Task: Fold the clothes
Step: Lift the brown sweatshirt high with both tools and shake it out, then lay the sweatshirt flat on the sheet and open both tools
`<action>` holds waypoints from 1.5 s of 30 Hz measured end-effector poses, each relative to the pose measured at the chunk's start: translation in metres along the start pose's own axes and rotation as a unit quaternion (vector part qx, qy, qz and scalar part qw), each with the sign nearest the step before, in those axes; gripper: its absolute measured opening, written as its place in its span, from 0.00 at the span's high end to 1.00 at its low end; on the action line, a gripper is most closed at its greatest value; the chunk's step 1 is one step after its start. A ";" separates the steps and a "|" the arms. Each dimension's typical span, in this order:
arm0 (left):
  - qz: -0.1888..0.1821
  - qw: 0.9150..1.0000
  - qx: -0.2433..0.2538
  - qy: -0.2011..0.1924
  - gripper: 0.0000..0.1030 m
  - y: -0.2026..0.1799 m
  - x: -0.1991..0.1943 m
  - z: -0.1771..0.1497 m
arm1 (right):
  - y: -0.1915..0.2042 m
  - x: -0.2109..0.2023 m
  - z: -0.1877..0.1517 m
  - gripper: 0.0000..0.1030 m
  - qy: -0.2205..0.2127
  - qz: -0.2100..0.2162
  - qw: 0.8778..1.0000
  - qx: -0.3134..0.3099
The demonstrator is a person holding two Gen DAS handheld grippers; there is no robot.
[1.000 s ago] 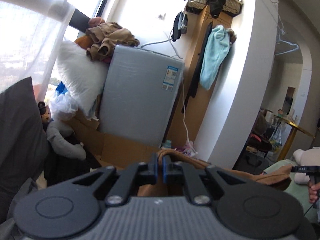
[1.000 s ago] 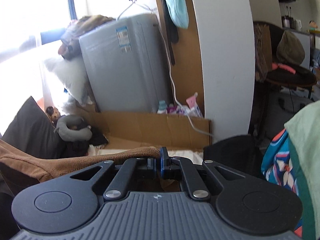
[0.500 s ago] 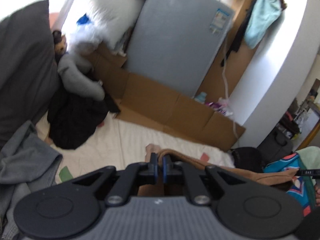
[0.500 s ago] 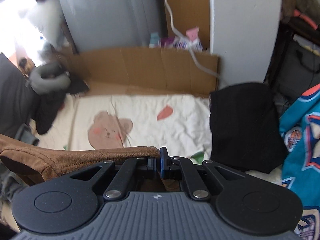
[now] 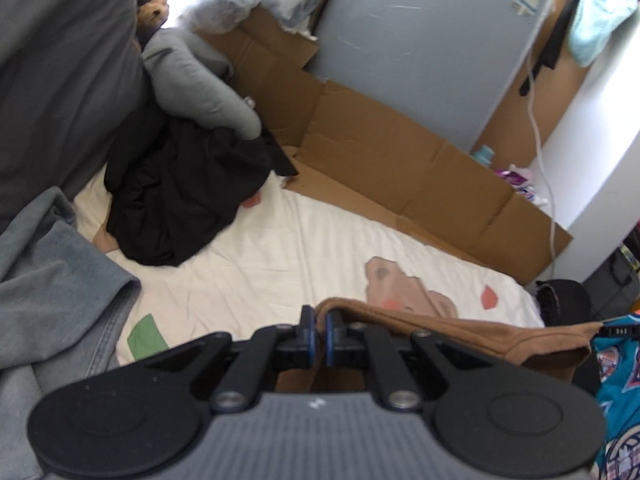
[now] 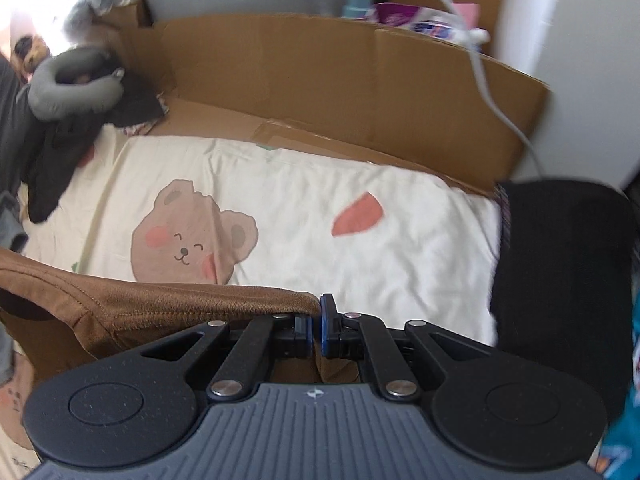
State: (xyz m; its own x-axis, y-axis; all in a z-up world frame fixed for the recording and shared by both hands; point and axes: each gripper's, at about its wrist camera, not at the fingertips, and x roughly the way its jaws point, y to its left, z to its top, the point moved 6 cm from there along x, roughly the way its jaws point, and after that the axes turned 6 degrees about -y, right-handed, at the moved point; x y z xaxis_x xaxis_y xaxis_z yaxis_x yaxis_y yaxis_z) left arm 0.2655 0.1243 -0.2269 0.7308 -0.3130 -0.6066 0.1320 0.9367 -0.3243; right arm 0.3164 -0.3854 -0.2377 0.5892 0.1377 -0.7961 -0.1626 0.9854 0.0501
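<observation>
Two handheld grippers hold a brown garment (image 6: 168,304) stretched between them above a bed. The left gripper (image 5: 319,322) is clamped narrow on one end of the garment's upper edge, and the cloth runs off to the right toward a teal patterned shirt (image 5: 616,384). The right gripper (image 6: 316,312) is pinched tight on the other end, with the cloth running off to the left and sagging below it.

Under the garment lies a cream sheet (image 6: 304,200) printed with a smiling bear face (image 6: 192,236) and a pink petal shape (image 6: 358,216). A crumpled black garment (image 5: 180,196) sits at the far left of the sheet, beside a grey neck pillow (image 5: 200,88). A folded black cloth (image 6: 560,264) lies at the sheet's right edge. Flattened brown cardboard (image 6: 320,80) stands along the far side of the bed, with a grey appliance (image 5: 420,40) behind it. A grey blanket (image 5: 52,280) is heaped at the near left.
</observation>
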 end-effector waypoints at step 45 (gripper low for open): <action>0.097 0.989 0.091 0.069 0.56 0.046 0.199 0.014 | 0.031 0.211 0.076 0.52 0.010 0.062 0.995 -0.072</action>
State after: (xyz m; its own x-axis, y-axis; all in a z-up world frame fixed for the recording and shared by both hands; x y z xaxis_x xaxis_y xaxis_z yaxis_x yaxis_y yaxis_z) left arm 0.4263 0.1068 -0.3524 0.6568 -0.1321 -0.7424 0.1265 0.9899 -0.0641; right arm 0.4964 -0.3185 -0.3583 0.5414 0.2536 -0.8016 -0.3458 0.9362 0.0626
